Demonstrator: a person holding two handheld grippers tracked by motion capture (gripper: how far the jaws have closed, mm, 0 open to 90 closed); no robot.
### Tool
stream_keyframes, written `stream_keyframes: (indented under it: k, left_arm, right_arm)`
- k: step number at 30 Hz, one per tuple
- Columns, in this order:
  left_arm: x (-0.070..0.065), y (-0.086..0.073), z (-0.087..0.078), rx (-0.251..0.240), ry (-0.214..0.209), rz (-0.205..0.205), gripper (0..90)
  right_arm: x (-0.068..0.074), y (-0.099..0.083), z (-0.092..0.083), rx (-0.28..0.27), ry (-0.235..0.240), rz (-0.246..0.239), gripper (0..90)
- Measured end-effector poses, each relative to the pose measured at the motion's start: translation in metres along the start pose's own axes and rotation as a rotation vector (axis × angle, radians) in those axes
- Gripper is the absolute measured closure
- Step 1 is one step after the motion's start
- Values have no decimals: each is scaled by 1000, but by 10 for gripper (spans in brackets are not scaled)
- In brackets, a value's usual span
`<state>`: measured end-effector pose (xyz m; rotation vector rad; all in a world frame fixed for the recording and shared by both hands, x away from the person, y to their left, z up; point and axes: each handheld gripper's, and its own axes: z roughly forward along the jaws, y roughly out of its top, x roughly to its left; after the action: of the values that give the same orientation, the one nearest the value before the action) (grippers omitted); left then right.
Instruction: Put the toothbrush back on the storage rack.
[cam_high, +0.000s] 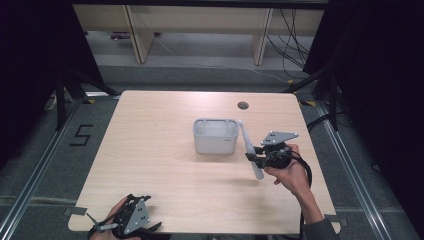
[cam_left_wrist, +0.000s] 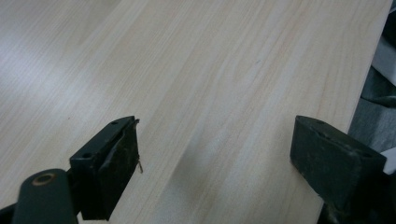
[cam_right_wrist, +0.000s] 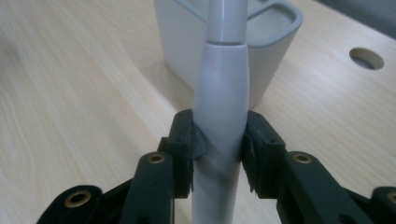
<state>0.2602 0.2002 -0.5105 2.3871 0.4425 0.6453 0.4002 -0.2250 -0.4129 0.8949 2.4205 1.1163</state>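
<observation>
On the pale wooden table (cam_high: 165, 165), a grey open-topped tub (cam_high: 215, 135) stands a little beyond the middle; it serves here as the landmark. Beyond the tub and to its right, near the far edge, a small round hole (cam_high: 243, 105) is cut into the tabletop. On the grey floor to the left of the table, well apart from the tub, a black figure 5 (cam_high: 81, 135) is marked.

Just to the right of the tub, the right gripper (cam_high: 256, 153) holds a long pale grey handle (cam_high: 249, 150) above the tabletop. The handle is tilted, with its upper end close beside the tub's right rim and its lower end nearer the person's side. In the right gripper view the two black jaws press on either side of the handle (cam_right_wrist: 219, 121), pads against it, with the tub (cam_right_wrist: 261, 60) right behind it. Whether the handle touches the tub cannot be told.

Well apart from the tub, at the near left corner of the table, the left gripper (cam_high: 150, 227) rests in the person's hand. In its own view the jaws stand wide apart over bare wood (cam_left_wrist: 210, 93), with nothing between them.
</observation>
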Motion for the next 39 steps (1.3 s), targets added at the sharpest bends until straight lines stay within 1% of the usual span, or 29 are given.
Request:
stream_keyframes:
  k: [1,3,4,5,6,7,8,9,12,13,14,15,17,19,20,21,22,23,24,25,28,29,32,33,34,36,37,38,39]
  left_arm:
    - [0,0,0,1,-2,0,150]
    - [0,0,0,6,-22,-3,150]
    - [0,0,0,6,-22,-3,150]
    - [0,-1,1,2,-22,-3,150]
    - [0,-1,1,2,-22,-3,150]
    - [-1,0,1,7,-6,3,150]
    - [0,0,1,6,-1,6,150]
    - [0,0,0,-4,-4,-4,150]
    - [0,0,0,1,-5,1,150]
    - [0,0,0,-3,-3,-1,150]
    - [0,0,0,-3,-3,-1,150]
    - [1,1,-1,1,-11,0,150]
    - [0,1,-1,-6,-12,-4,150]
    - [1,0,-1,-7,-11,-4,150]
    - [1,0,-1,-7,-11,-4,150]
    - [1,1,-2,-7,-11,-3,150]
    - [1,1,-2,-7,-11,-3,150]
    - [1,1,-2,-6,-8,1,150]
    - [1,0,-1,-8,-7,0,150]
    - [1,0,-1,-9,-11,-4,150]
    - [0,1,-1,-16,-10,-12,150]
    - [1,1,-1,-5,7,1,150]
    - [1,1,-1,-8,10,2,150]
    - [0,0,-1,-20,0,-13,150]
    - [0,1,-1,-15,-5,-12,150]
    - [-1,1,-1,-21,-1,-13,150]
    - [0,1,-1,-10,9,1,150]
    - [0,1,-1,-10,9,1,150]
    - [0,1,-1,-17,3,-10,150]
  right_arm:
    - [-1,1,1,-38,4,23,670]
    - [-1,2,2,-68,-6,31,670]
    - [-1,2,2,-68,-6,31,670]
    - [-3,4,3,-105,-14,34,670]
    - [-3,4,3,-105,-14,34,670]
    - [-3,5,3,-119,-27,28,670]
    - [-3,6,3,-123,-18,40,670]
    - [-4,8,4,-147,-18,37,670]
    - [-3,9,5,-165,-28,34,670]
    - [-3,12,5,-186,-26,20,670]
    - [-3,12,5,-186,-26,20,670]
    - [-2,13,6,-187,-8,32,670]
    - [-1,17,7,-206,-19,26,670]
    - [0,20,5,-205,-18,30,670]
    - [1,21,5,-204,-16,49,670]
    - [-1,24,5,-214,-17,19,670]
    - [-1,24,5,-214,-17,19,670]
    - [2,25,6,-215,-13,42,670]
    - [1,27,7,-225,-16,22,670]
    - [2,30,7,-222,-10,37,670]
    - [3,35,8,-226,-10,31,670]
    - [4,36,10,-237,-9,37,670]
    - [4,39,10,-233,-2,37,670]
    - [4,40,11,-238,1,29,670]
    - [7,42,10,-232,8,65,670]
    - [7,44,11,-251,4,58,670]
    - [7,47,12,-256,11,53,670]
    - [7,47,12,-256,11,53,670]
    - [8,50,13,-275,19,58,670]
